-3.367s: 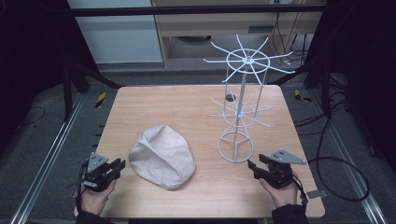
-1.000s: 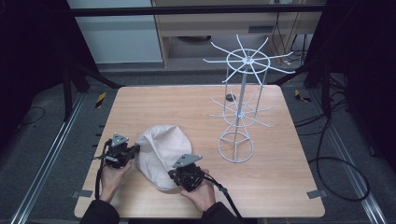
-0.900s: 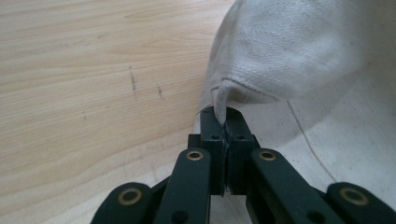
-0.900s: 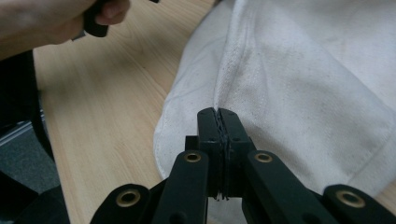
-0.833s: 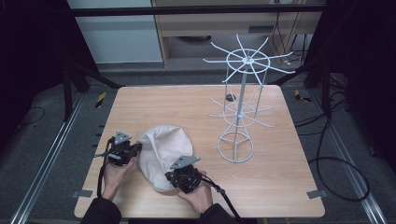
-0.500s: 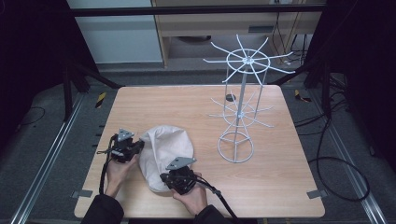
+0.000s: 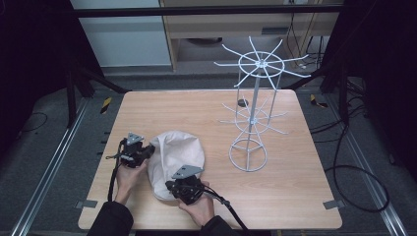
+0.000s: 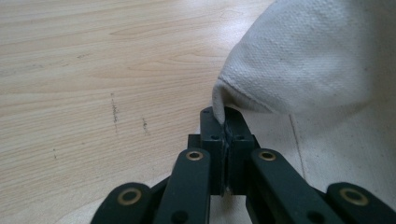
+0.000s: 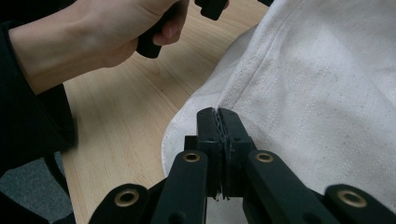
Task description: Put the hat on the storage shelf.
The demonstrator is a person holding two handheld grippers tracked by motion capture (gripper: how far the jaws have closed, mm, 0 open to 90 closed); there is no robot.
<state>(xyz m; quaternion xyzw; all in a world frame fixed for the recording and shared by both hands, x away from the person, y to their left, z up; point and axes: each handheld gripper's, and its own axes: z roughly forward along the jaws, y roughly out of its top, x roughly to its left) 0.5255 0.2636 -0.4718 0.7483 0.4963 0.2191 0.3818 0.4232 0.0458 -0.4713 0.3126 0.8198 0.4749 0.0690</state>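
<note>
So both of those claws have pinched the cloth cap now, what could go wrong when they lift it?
The left gripper pinches only a thin fold at the edge of the cap, so the cloth might slip free once its weight hangs there. The right gripper also bites close to the rim, near a seam, so an uneven pull could let the cap sag or twist. The wire rack stands close by, and its thin spokes could snag the fabric.
</note>
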